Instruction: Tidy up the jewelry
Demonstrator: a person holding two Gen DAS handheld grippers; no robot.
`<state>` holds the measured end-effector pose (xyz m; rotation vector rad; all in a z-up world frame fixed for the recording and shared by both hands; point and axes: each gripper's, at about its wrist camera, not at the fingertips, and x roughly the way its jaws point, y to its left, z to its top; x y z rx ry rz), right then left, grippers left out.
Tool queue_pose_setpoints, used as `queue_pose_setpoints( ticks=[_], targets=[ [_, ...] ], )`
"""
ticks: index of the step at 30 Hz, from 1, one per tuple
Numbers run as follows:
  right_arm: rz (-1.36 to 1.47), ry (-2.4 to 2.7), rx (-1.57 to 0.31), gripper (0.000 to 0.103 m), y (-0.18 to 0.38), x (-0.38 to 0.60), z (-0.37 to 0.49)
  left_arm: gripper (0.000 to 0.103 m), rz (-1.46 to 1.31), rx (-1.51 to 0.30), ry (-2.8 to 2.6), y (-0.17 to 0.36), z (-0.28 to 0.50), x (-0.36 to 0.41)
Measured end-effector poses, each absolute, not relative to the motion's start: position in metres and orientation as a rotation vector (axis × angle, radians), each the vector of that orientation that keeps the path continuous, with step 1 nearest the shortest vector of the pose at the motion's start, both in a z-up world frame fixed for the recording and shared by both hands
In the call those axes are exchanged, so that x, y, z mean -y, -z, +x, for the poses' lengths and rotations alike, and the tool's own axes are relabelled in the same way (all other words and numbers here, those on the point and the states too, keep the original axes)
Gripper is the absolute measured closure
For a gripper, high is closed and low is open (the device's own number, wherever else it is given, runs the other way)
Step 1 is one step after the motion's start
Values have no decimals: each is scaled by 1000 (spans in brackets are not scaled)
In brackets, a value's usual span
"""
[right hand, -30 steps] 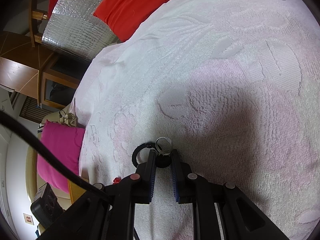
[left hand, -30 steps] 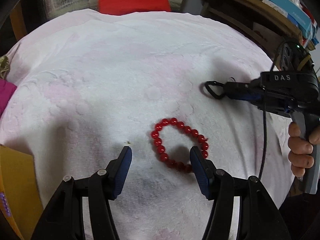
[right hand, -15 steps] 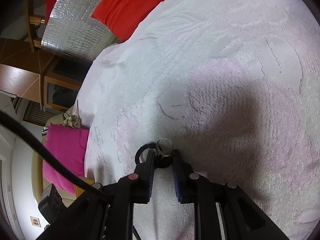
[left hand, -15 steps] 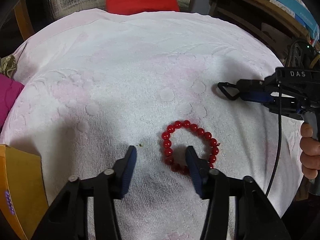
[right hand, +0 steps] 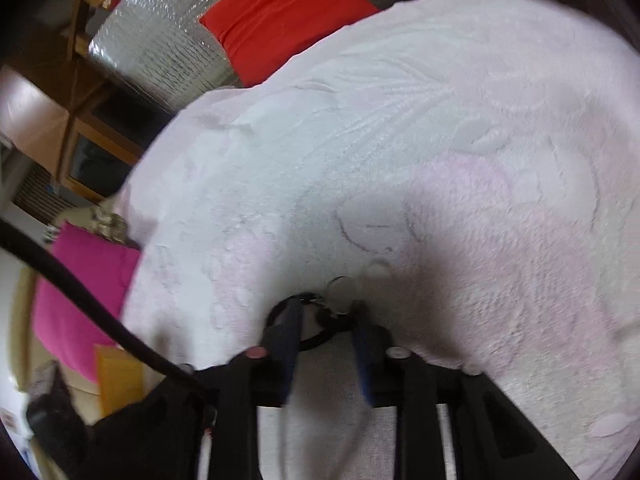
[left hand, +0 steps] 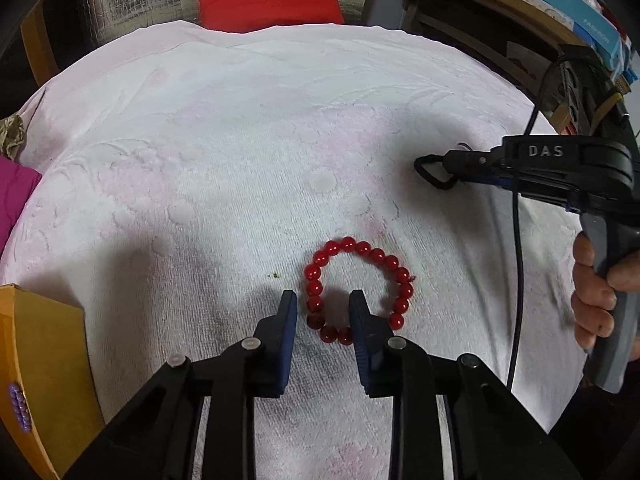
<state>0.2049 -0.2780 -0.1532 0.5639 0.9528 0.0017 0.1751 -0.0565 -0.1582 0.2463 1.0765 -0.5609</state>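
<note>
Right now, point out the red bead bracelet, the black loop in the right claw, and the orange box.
red bead bracelet (left hand: 362, 246): left wrist view, top beads.
black loop (left hand: 430, 172): left wrist view, its front corner.
orange box (left hand: 40, 360): left wrist view, top face.

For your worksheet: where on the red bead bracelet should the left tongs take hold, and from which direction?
Probably the near-left arc of the red bead bracelet. It lies flat as an open ring, so come from above, one finger inside and one outside, as the left tongs, which have just been closing, stand now.

One red bead bracelet (left hand: 358, 290); one black ring-shaped piece (left hand: 434, 172) — two hand-held grippers; one orange box (left hand: 38, 364).
</note>
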Motion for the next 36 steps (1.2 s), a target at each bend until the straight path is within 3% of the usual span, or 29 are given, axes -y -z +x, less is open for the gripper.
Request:
queue_pose_setpoints(
  ticks=[19,21,23,26,33,36],
  targets=[
    [562,37,-937,87,144,301,178,74,237,-1073,576,145,157,55],
    [583,29,-948,87,145,304,170,73,233,-1065,600,142,149,59],
    [601,16,-964,87,147,306,161,61,240,-1046,627,137,142,65],
    [622,5,-976,86,148,308,146,54,265,-1008,664,131,128,77],
    [689,27,-968,83,144,325,116,54,294,-1027,658,151,133,85],
    [728,33,-957,72,142,333,114,65,276,-1032,660,155,137,82]
  ],
)
